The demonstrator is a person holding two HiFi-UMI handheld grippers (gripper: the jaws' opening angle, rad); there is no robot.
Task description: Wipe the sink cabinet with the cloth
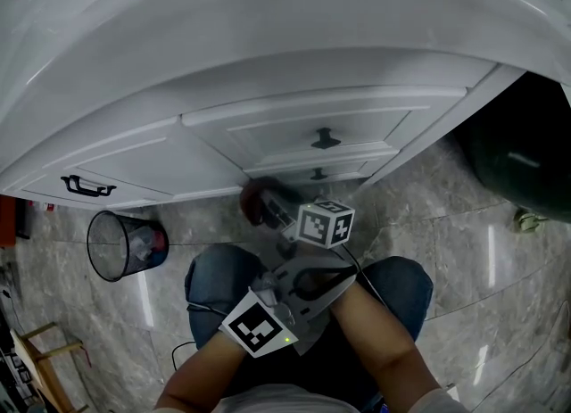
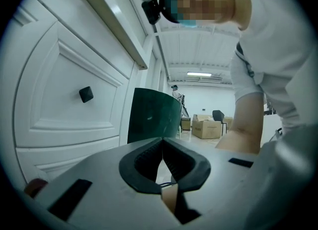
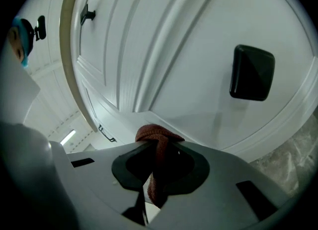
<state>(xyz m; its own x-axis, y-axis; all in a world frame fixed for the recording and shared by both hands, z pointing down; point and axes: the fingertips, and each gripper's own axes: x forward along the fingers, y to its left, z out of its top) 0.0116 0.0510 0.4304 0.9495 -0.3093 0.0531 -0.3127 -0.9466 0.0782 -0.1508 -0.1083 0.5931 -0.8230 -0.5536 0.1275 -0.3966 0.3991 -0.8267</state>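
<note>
**Holdings at the sink cabinet: two grippers, one cloth**

Nearest you, grippers: two.
- Your left gripper [image 2: 161, 160] has its jaws pressed together at the tips with nothing between them. It lies across your lap, just above your two denim knees [image 1: 219, 276].
- Your right gripper [image 3: 158, 148] is pinching the cloth [image 3: 155, 135]. It reaches forward, past the left one.

Cloth: one, reddish-brown, bunched. A fold stands up above the jaws and a tail hangs down between them. You hold it low at the foot of the sink cabinet [image 1: 268, 130], by the bottom drawer. The views do not settle whether it touches the white panel.

Cabinet fittings seen from the head view:
- two black knobs [image 1: 325, 140], one above the other on the middle drawers
- one black bar handle [image 1: 87, 186] on the left door

The right gripper view shows the nearer knob large and square, up and to the right of the cloth.

Containers: two.
- A wire waste basket [image 1: 105, 246] stands on the grey marbled floor [image 1: 446, 224], left of your knees. It holds crumpled litter [image 1: 150, 243] with red and blue in it, too small to identify.
- A dark green bin [image 1: 522, 166] stands right of the cabinet corner. Its contents are not visible.

Further off:
- A wooden frame [image 1: 49, 358] is at the lower left edge.
- In the left gripper view, your right forearm [image 2: 246, 124] blocks the right side.
- Beyond it are cardboard boxes [image 2: 206, 126] and a distant person [image 2: 175, 91].
</note>
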